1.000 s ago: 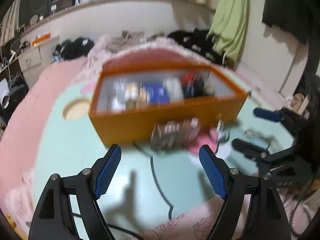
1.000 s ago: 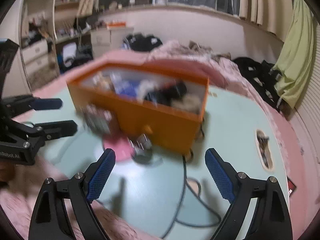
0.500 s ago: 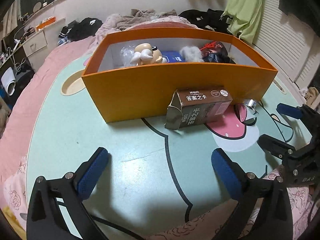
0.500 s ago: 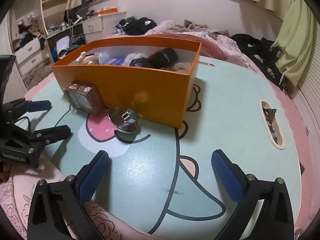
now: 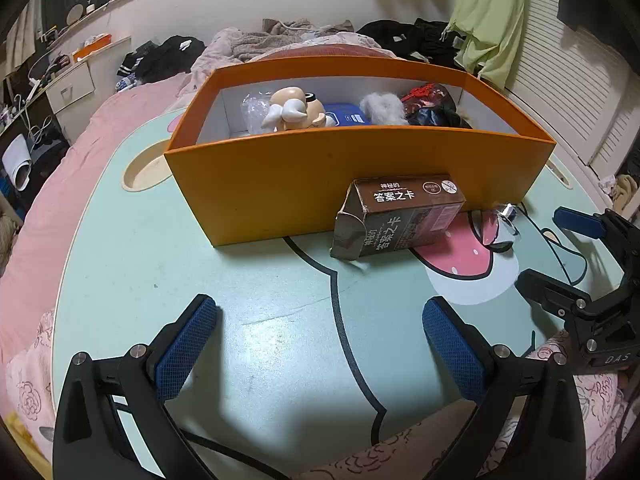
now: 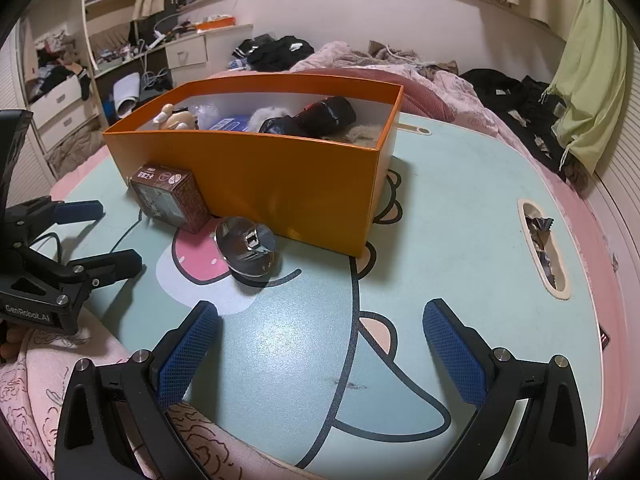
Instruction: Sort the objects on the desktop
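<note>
**Both grippers spread wide, two items left outside the box**

Against the blurred views of a second ago, in which the jaws stood narrower, both grippers are now seen fully released and the picture has sharpened. Nothing is held by the left gripper (image 5: 320, 344) or by the right gripper (image 6: 320, 344); only bare desk (image 5: 248, 280) is seen between each pair of blue pads.

The orange box (image 5: 280, 184) is placed toward the far middle of the desk and is already filled with a pale figurine (image 5: 294, 110), a blue packet, a grey fluffy piece and dark items. Two things are left outside it. The brown card box (image 5: 400, 216) is laid on its side, touching or just beside the box's near wall. The shiny metal piece (image 6: 246, 248) is set just beside it, closer to the near edge, on the pink printed patch.

From this it is judged that the sorting is largely done and that a fresh pick is being prepared. The card box is faced by the left gripper and the metal piece by the right, so either could be taken next.
</note>
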A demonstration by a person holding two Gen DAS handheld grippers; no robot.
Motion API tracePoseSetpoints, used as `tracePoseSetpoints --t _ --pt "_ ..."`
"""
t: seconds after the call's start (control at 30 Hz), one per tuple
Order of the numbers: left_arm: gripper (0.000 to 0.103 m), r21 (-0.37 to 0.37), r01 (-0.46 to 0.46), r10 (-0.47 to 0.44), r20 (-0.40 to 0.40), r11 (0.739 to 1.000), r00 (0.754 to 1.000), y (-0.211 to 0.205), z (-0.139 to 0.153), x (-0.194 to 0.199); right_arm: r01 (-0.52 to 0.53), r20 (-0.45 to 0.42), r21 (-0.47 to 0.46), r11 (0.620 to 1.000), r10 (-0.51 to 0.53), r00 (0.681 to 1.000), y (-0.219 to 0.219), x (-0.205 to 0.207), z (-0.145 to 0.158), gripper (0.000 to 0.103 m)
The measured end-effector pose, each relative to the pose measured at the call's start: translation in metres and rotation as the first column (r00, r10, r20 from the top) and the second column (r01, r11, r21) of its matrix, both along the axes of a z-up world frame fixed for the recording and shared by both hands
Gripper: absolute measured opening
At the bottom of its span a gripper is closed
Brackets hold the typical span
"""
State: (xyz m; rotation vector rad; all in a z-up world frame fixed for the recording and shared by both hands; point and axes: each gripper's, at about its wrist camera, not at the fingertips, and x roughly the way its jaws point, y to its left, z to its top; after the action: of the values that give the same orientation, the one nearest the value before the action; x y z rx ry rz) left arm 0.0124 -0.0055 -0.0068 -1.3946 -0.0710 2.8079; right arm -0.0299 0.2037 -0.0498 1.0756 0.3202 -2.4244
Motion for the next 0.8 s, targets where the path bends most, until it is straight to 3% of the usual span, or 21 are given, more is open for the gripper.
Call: tracePoseSetpoints --t 0.8 --pt "0.103 0.000 0.001 -0.001 -0.001 1.000 1.000 -0.0014 -0.0003 0.0017 0.000 0.000 0.000 1.000 0.000 1.000 0.0004 0.0004 0.0001 0.103"
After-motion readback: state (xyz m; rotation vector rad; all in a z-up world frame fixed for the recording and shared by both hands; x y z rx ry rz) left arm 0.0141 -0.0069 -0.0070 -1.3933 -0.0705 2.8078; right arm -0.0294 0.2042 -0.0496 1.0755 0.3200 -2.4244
